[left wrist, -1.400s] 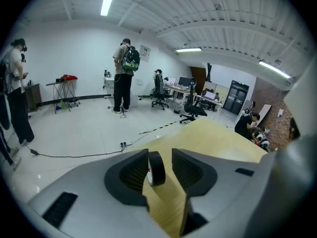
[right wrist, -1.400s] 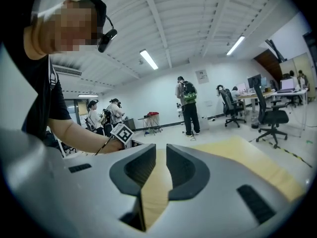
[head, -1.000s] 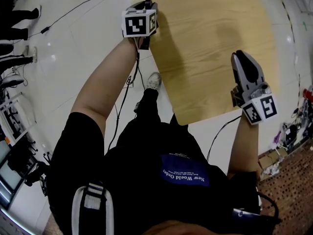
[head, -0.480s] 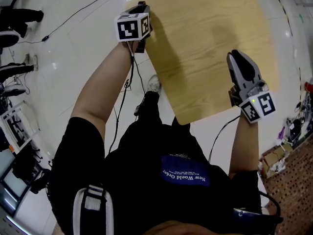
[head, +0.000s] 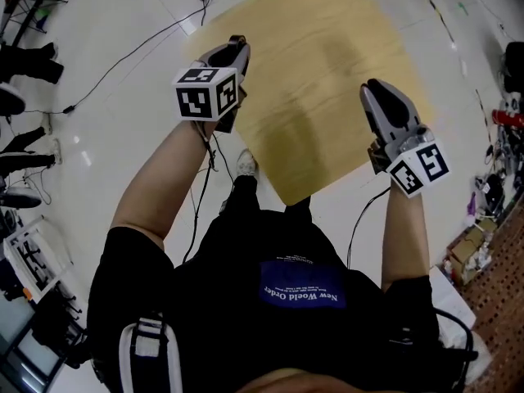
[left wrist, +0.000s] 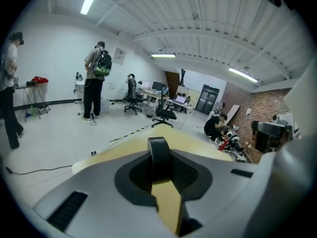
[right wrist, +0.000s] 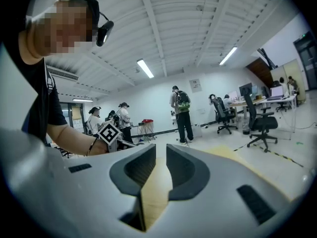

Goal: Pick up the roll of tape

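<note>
A black roll of tape (left wrist: 159, 155) stands on edge between the jaws of my left gripper (left wrist: 161, 150), which have just been closing and now press on its flat sides. In the head view the left gripper (head: 232, 49) hangs over the left edge of the bare wooden table (head: 327, 56), and I cannot make out the tape there. My right gripper (head: 378, 91) hovers over the table's right edge. Its jaws (right wrist: 161, 150) stand a little apart with nothing between them, only tabletop (right wrist: 157, 182) showing through the gap.
A cable (head: 123, 64) runs over the white floor to the left of the table. Clutter lies on the floor at the right (head: 491, 195). A person with a backpack (left wrist: 96, 78) and office chairs (left wrist: 163, 114) are farther off in the room.
Both grippers have risen off the table toward the camera. The left one came up the most and drifted left, away from the table's edge.
</note>
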The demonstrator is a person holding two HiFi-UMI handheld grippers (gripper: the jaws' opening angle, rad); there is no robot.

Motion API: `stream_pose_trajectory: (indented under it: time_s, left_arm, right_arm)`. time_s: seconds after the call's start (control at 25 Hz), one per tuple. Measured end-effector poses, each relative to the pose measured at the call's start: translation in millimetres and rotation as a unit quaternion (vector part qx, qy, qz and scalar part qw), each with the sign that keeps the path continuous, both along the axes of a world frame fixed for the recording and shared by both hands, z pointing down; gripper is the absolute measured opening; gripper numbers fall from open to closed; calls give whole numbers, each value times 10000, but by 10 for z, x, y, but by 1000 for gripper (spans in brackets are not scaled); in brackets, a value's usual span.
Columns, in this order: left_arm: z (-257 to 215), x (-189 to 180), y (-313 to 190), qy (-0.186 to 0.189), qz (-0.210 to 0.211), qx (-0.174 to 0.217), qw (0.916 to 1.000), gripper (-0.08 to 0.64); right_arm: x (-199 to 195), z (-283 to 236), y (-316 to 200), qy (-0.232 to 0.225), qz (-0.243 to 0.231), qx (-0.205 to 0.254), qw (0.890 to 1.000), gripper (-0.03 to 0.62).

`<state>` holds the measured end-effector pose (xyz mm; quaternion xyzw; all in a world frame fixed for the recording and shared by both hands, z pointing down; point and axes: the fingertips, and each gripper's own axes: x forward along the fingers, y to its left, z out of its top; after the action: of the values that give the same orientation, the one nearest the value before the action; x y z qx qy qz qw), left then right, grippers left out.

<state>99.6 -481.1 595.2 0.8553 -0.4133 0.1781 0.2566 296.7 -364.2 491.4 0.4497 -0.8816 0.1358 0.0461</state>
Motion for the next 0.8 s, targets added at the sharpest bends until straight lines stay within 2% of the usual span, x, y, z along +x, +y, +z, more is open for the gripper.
stream_pose_trajectory:
  time_s: [0.12, 0.4, 0.6, 0.8]
  left_arm:
    - [-373, 323, 317, 328, 405, 59, 9986, 57]
    - [-1183, 908, 1038, 710, 1295, 378, 9883, 57]
    - [-1650, 1098, 1582, 887, 1768, 594, 9785, 57]
    - [-1861, 1084, 1997, 997, 2181, 765, 9678, 57]
  right_arm:
    - [176, -250, 179, 5, 154, 118, 9998, 38]
    - [502, -747, 712, 70, 565, 303, 9979, 38]
    - [618, -1010, 1147, 33, 729, 248, 9970, 38]
    - [674, -1205, 1460, 77, 896, 264, 9956, 37]
